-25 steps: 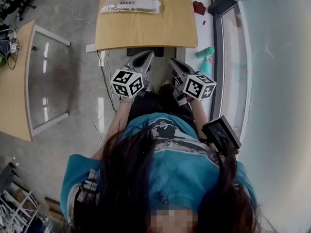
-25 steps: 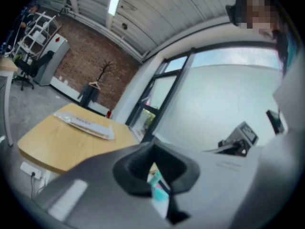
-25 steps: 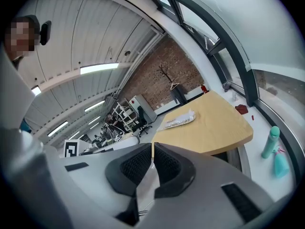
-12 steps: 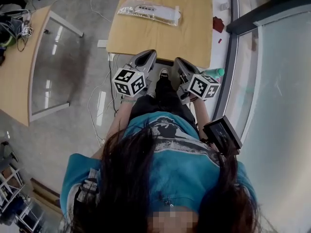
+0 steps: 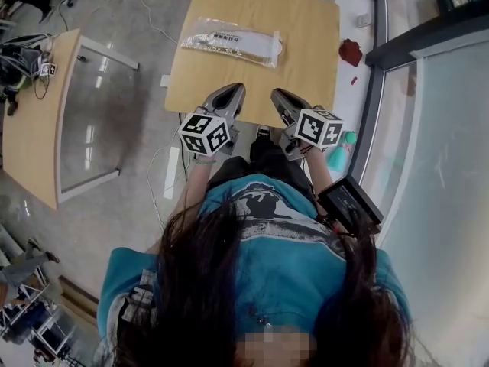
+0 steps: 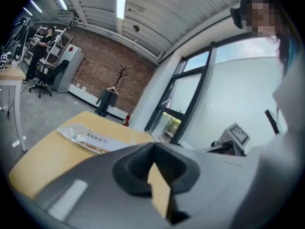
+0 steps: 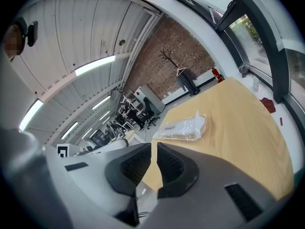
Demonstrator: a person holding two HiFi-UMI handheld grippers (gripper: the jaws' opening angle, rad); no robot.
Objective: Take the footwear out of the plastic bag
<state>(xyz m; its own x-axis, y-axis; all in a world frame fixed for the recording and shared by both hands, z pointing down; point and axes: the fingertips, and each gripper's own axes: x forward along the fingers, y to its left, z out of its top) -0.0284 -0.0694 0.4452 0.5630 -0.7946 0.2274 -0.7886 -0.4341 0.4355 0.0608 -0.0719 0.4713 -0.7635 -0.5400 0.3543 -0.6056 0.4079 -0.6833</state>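
plastic bag (image 5: 232, 42) on wooden table (image 5: 306, 67)

Bare light wooden tabletop (image 5: 306, 67) lies open before me up to the clear plastic bag (image 5: 233, 42); the dark-framed glass wall (image 5: 435, 144) crowds my right side.

Left gripper (image 6: 153, 150), jaws together, empty, wooden table (image 6: 47, 163) ahead, plastic bag (image 6: 90, 138) lying on it
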